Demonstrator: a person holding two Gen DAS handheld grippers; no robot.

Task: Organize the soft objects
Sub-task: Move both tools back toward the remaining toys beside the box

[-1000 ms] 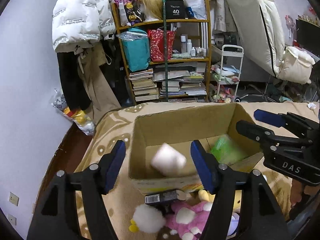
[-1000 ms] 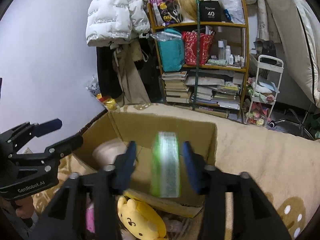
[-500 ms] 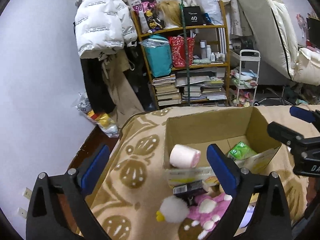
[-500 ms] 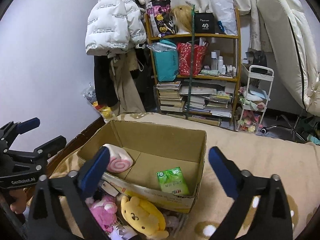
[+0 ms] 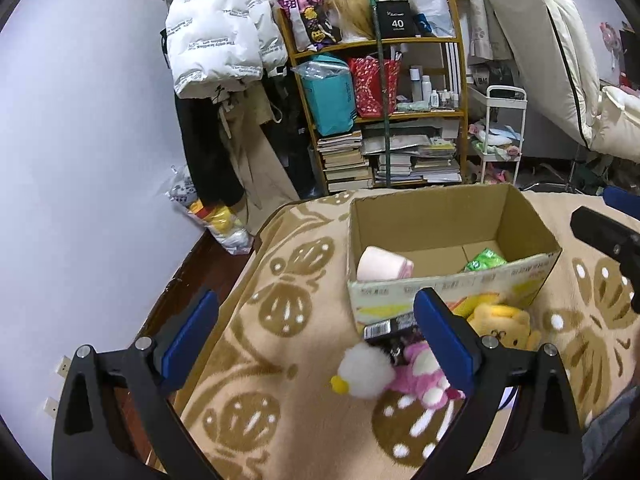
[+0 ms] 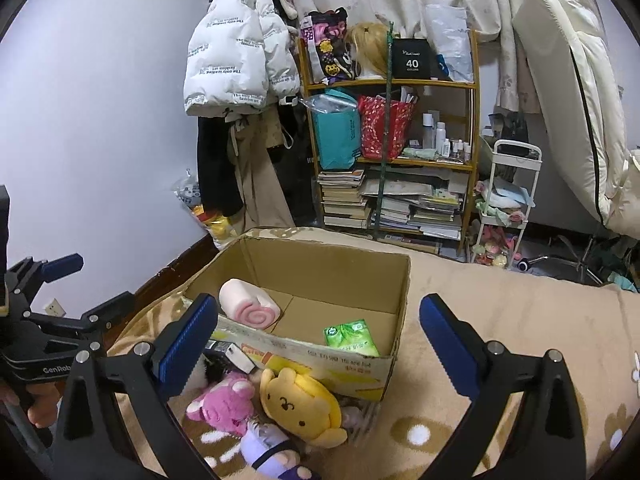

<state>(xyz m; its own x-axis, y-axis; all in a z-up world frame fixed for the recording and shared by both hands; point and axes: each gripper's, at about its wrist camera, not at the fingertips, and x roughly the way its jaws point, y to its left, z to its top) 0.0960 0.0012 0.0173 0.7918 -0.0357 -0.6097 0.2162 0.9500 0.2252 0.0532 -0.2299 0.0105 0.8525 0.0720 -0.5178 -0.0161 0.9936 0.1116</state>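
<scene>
An open cardboard box (image 6: 320,280) sits on a beige blanket (image 5: 256,360) with a brown pattern, in the centre of the right wrist view and in the right half of the left wrist view. Inside it, at the left of its floor, lies a pink swirl-roll plush (image 6: 250,308) on its side, its spiral end facing the lower right in the right wrist view; at the right of the floor, well apart from the roll, lies a green tissue pack (image 6: 351,337), flat against the near wall. In front of the box, low in the frame, a heap of soft toys rests on the blanket: a yellow bear plush (image 6: 300,406) touching the box's front wall, a pink plush (image 6: 224,404) just beside it on the left, a purple-and-white plush (image 6: 268,446) below them, and, in the left wrist view, a white fluffy duck plush (image 5: 362,372) left of the pink one. A small black-and-white carton (image 6: 228,352) lies between the toys and the box. The left gripper (image 5: 316,344) stands spread as wide as it goes, its blue pads (image 5: 188,338) holding nothing, only blanket and toys seen between them. The right gripper (image 6: 320,344) is likewise fully spread and empty, the box framed between its fingers. A hand (image 6: 38,410) at the lower left edge of the right wrist view grips the left tool's handle
</scene>
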